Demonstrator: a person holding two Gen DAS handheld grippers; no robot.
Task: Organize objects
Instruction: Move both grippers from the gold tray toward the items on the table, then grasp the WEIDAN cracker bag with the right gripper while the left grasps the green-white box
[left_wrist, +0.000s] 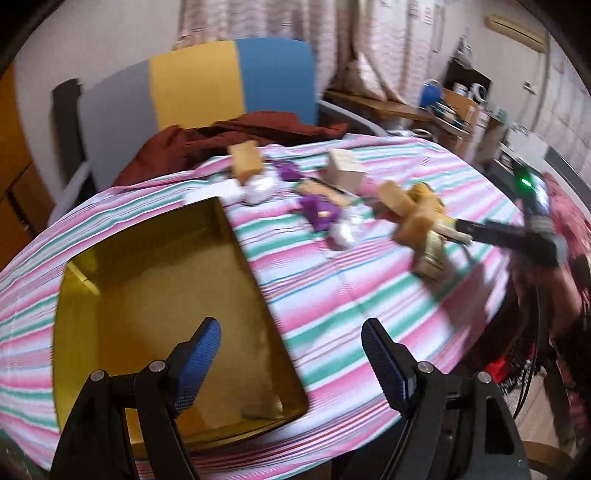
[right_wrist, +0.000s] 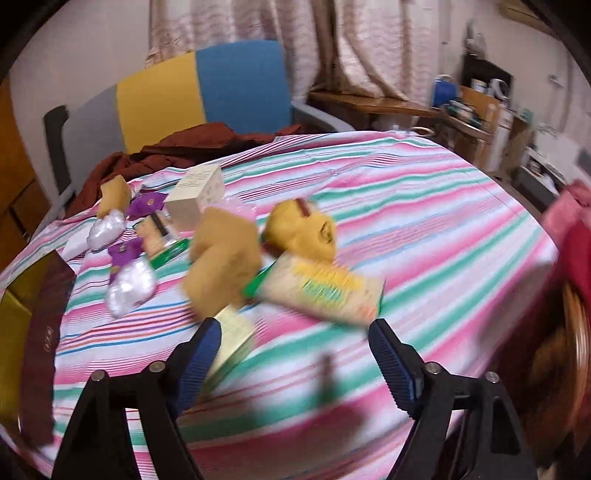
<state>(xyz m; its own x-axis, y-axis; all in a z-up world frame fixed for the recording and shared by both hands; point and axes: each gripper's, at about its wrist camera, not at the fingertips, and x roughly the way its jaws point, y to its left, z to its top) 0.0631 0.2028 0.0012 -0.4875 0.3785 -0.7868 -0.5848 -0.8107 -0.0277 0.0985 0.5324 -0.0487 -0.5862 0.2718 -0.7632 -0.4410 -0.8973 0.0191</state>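
Note:
An open gold box (left_wrist: 173, 306) lies on the striped tablecloth (left_wrist: 351, 295); its dark-sided edge shows at the left of the right wrist view (right_wrist: 22, 306). My left gripper (left_wrist: 291, 354) is open and empty over the box's right rim. My right gripper (right_wrist: 295, 354) is open, low over the cloth just in front of a pile of snacks: a tan packet (right_wrist: 221, 254), a yellow packet (right_wrist: 303, 232) and a cracker pack (right_wrist: 321, 291). It also shows at the right of the left wrist view (left_wrist: 465, 234), beside the tan packets (left_wrist: 413, 221).
Further snacks lie toward the far left of the table: a cream carton (right_wrist: 199, 199), purple wrappers (right_wrist: 127, 251), white wrapped pieces (right_wrist: 129, 286) and another tan packet (right_wrist: 114, 199). A dark red cloth (left_wrist: 236, 136) and a chair (left_wrist: 229, 85) stand behind the table.

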